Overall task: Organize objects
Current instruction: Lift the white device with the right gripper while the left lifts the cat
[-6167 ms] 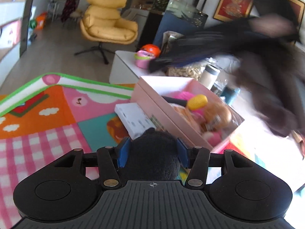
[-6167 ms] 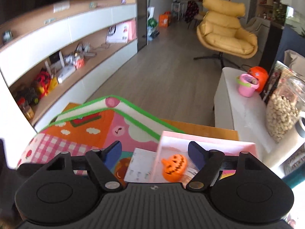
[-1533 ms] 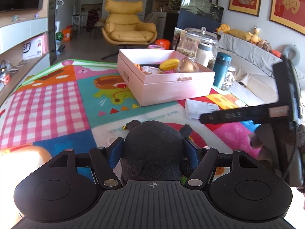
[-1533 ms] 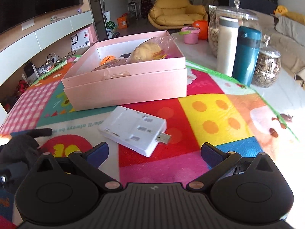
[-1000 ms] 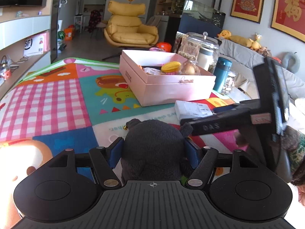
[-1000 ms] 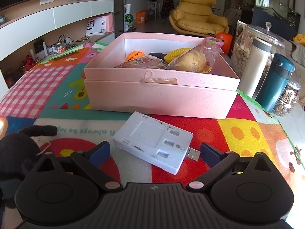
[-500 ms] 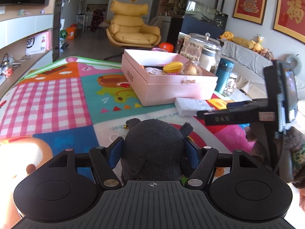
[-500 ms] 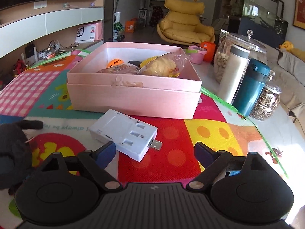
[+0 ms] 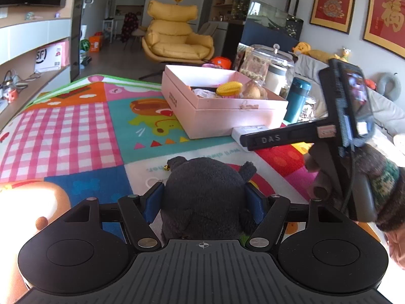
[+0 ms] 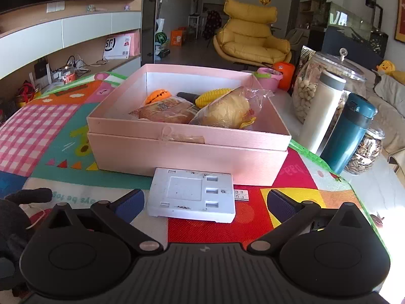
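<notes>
My left gripper (image 9: 203, 198) is shut on a black plush toy (image 9: 205, 190), low over the colourful play mat (image 9: 76, 131). The plush also shows at the left edge of the right wrist view (image 10: 12, 217). My right gripper (image 10: 205, 202) is open, its blue pads either side of a white USB hub (image 10: 192, 195) that lies flat on the mat against the pink box (image 10: 187, 152). The hub (image 9: 249, 131) also shows in the left wrist view, partly behind the right gripper's arm (image 9: 283, 136). The box holds an orange pumpkin toy (image 10: 158, 95), a toy corn cob (image 10: 215, 96) and bagged bread (image 10: 225, 111).
A teal flask (image 10: 346, 136), a white bottle (image 10: 322, 114), a nut jar (image 10: 311, 86) and a seed jar (image 10: 367, 152) stand right of the box. A pink cup (image 10: 268, 78) sits behind it. A yellow armchair (image 10: 250, 38) stands beyond.
My right gripper has moved forward and squared up, so the USB hub now lies between its open fingers. My left gripper still holds the plush, almost still.
</notes>
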`<action>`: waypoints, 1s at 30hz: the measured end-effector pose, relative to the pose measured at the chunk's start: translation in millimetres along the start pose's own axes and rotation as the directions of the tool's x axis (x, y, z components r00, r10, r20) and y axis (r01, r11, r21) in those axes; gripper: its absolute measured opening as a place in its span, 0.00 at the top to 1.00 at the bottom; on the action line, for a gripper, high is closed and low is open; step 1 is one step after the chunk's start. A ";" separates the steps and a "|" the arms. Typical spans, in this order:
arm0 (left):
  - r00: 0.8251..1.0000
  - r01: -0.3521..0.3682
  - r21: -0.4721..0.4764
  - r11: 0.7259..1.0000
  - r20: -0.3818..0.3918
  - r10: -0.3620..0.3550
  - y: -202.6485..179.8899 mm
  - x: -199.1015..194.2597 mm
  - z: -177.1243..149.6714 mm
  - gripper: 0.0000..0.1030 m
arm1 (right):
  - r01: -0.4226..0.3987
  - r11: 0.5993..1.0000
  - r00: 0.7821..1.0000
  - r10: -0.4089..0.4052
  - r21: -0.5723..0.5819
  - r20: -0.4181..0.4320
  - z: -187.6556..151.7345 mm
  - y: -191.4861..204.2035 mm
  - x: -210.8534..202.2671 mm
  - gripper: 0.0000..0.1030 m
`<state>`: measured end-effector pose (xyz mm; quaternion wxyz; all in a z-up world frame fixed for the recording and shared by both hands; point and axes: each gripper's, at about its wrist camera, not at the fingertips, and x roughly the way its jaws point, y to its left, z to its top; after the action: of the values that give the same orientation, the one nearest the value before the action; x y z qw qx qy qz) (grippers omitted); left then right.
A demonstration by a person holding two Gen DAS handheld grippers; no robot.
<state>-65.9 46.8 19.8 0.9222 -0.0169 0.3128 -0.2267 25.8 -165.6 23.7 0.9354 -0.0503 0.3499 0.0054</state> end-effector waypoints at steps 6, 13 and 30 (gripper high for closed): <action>1.000 0.017 -0.012 1.000 0.008 -0.016 3.6 -1.0 -1.4 0.29 | -0.056 0.995 0.996 0.062 0.086 -0.067 3.9 -8.8 17.2 0.05; 0.994 0.061 -0.033 0.998 -0.094 -0.064 3.4 14.3 -8.2 0.26 | -0.091 0.995 0.996 0.091 -0.042 -0.015 -7.1 14.4 -20.1 0.11; 0.998 0.058 -0.128 0.990 -0.018 -0.061 5.9 -3.6 7.6 0.32 | -0.104 0.994 0.990 0.107 -0.028 0.098 -55.9 -8.9 -96.7 0.11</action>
<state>-61.6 52.8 26.9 0.9086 -0.0827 0.3362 -0.2338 -83.4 -177.4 45.9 0.9494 -0.0420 0.3052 0.0613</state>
